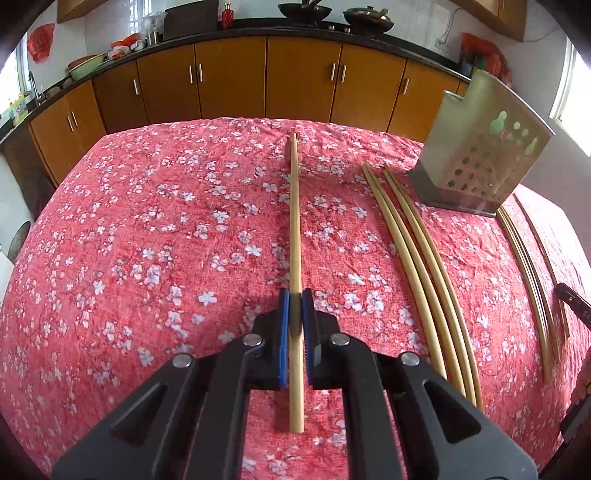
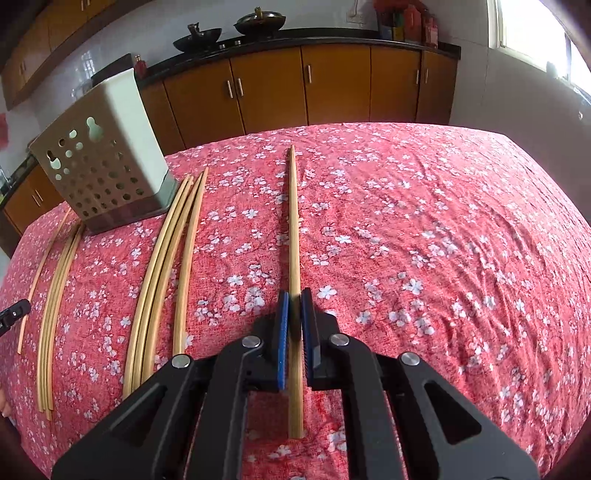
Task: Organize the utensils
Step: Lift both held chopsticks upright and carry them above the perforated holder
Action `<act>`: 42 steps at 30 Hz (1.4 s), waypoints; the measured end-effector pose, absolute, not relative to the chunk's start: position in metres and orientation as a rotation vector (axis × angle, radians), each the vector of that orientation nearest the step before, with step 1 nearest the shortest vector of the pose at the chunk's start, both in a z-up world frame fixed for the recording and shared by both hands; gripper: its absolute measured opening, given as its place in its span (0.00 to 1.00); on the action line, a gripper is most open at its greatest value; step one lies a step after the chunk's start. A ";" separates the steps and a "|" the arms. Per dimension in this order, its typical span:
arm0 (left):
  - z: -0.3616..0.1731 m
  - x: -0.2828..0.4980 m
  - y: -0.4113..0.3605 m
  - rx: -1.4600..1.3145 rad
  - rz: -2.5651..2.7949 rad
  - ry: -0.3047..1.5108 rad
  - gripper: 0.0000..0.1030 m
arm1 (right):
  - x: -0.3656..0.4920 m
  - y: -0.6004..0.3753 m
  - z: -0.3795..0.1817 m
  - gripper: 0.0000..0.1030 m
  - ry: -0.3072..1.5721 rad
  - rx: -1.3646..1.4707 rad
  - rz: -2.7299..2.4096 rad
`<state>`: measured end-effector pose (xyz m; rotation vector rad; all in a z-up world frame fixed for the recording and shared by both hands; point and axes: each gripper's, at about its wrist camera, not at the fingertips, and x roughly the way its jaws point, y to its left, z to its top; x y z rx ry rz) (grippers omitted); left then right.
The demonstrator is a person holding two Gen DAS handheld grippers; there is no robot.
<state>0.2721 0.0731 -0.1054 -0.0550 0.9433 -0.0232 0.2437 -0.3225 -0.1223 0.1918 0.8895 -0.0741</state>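
Note:
In the left wrist view, my left gripper is shut on a pale wooden chopstick. The stick runs straight away from me over the red floral tablecloth. In the right wrist view, my right gripper is shut on another wooden chopstick, which also points away along the cloth. A perforated metal utensil holder stands upright between the two hands, at the far side of the table. Loose chopsticks lie in bundles beside it.
More chopsticks lie on either side of the holder. The other gripper's black tip shows at the frame edge. Orange kitchen cabinets and a dark counter with woks stand beyond the table.

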 end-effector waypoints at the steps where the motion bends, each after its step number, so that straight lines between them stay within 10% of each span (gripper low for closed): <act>1: -0.105 0.269 0.074 -0.056 -0.026 0.937 0.09 | 0.242 -0.323 -0.122 0.08 0.889 0.194 -0.074; 16: -0.096 0.232 0.079 -0.068 -0.050 0.930 0.08 | 0.204 -0.321 -0.106 0.07 0.851 0.195 -0.058; 42: 0.102 0.238 0.088 -0.092 0.026 0.452 0.08 | 0.193 -0.335 0.060 0.07 0.395 0.206 -0.044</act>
